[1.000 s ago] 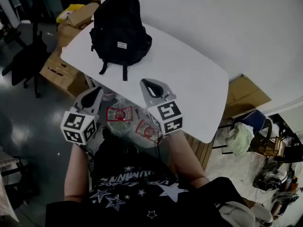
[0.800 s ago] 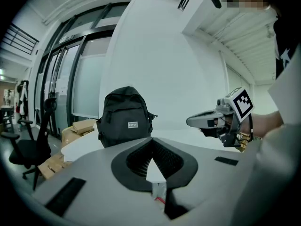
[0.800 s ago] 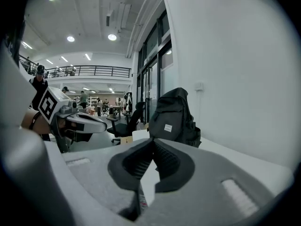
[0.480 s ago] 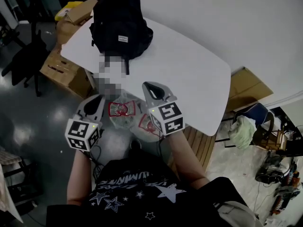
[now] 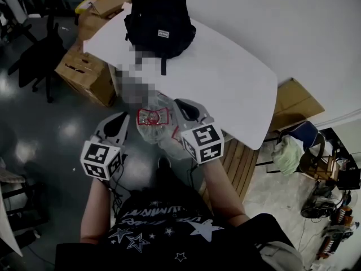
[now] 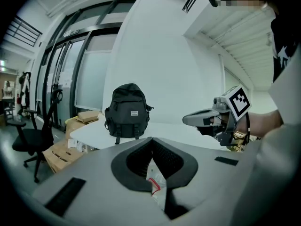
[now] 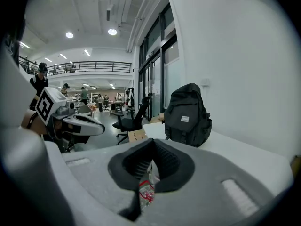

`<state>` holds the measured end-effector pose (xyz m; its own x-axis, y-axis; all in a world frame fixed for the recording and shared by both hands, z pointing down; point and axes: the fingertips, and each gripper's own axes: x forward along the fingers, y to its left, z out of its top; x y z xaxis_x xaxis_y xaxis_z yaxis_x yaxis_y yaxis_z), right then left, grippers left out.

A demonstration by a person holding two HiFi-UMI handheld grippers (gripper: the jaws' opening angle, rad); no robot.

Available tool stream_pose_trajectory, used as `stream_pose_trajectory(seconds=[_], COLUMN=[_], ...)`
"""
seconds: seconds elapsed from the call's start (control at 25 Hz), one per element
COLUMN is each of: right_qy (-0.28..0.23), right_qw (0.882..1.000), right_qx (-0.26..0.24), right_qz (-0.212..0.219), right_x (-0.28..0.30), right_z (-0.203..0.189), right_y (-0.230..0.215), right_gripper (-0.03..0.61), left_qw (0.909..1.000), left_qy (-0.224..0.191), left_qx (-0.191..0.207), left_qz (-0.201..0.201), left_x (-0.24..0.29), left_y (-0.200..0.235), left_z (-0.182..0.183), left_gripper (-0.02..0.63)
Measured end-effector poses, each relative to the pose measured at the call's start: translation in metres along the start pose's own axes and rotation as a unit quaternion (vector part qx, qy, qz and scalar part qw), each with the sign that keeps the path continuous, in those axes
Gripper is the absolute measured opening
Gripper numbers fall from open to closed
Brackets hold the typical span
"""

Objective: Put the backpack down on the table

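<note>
The head view looks steeply down from above the person, well back from the backpack [image 5: 159, 18], which stands at the far end of the white table [image 5: 237, 86]. The left gripper view looks almost level toward the backpack [image 6: 127, 109] from off the table's near side, with the right gripper [image 6: 193, 119] to the backpack's right. The right gripper view faces the backpack [image 7: 188, 116] likewise, with the left gripper [image 7: 94, 126] to the backpack's left. All three views share the backpack and the tabletop.

the left gripper [image 6: 151, 138] has its jaws pressed together. past them a black backpack [image 6: 127, 111] stands upright on the white table [image 6: 96, 132], the right gripper [image 6: 188, 120] off to its right.
</note>
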<state>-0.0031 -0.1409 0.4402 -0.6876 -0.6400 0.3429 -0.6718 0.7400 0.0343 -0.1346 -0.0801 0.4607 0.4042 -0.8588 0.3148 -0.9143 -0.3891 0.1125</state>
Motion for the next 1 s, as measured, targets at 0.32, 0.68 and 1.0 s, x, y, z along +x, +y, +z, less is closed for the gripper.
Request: stream_pose_trajectory(seconds=[0.32,0.68,1.0], right_qy=[-0.004,-0.01,-0.015], right_qw=[1.0,1.0,1.0], right_qx=[-0.006,-0.016,-0.024], right_qz=[-0.005,-0.008,-0.012], right_x=[-0.034,-0.067,-0.089], right_z=[-0.003,-0.001,-0.002], right_y=[0.039,0.084,0.12], right_gripper=[0.0,0.0,0.0], left_qw=[0.9999,0.9992,0.9985], left_qy=[-0.016,-0.037,-0.049], left_qx=[-0.001,0.013,0.023], left_qz=[-0.004,-0.011,-0.012], left_x=[-0.046,-0.09,-0.129], left_y=[-0.013,-0.028,-0.035], left_z=[-0.006,-0.004,-0.008], left_gripper=[0.008,0.008,0.008])
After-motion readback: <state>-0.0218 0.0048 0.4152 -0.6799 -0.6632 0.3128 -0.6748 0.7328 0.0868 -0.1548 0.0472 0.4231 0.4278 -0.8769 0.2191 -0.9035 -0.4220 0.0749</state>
